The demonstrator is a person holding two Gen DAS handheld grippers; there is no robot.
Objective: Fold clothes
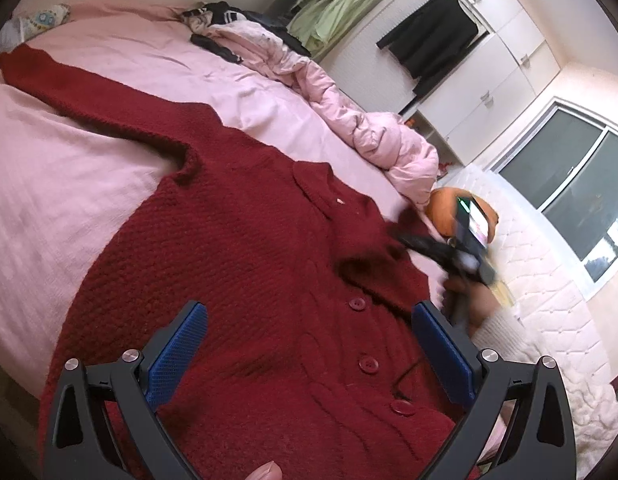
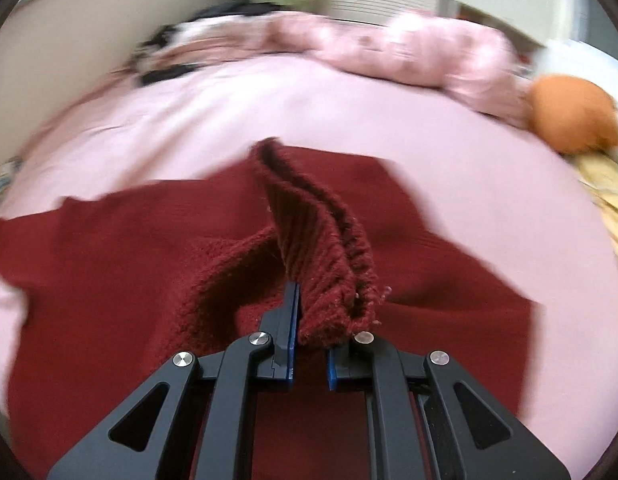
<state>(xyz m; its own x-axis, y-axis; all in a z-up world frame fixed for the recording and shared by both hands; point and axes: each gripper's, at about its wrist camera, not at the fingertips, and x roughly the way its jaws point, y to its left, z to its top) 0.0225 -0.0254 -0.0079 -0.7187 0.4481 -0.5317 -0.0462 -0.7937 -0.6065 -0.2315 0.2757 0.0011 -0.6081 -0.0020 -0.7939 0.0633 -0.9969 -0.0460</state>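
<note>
A dark red, chunky-knit buttoned cardigan [image 1: 245,248] lies spread front-up on the pale pink bedsheet [image 1: 69,184]; one long sleeve stretches away toward the far left of the bed, its knit coarse and bobbled; three round red buttons [image 1: 369,363] run down the placket, and a small pale tag shows inside the collar, too small to read. In the right wrist view the ribbed cuff end of the other sleeve [image 2: 321,236] stands lifted off the garment, folded on itself, its frayed edge tucked between the blue pads; the right gripper [image 2: 311,320] is pressed together and pinching that cuff. The left gripper [image 1: 309,328] hovers over the cardigan's buttoned front with its blue-padded fingers [image 1: 177,356] spread wide, nothing between them. In the left wrist view the right gripper appears blurred at the cardigan's right edge, a small lit screen on its body unreadable. A crumpled pink quilt [image 1: 373,132] lies along the far side of the bed; an orange round cushion [image 2: 573,116] sits beyond it. No readable writing shows anywhere.
</note>
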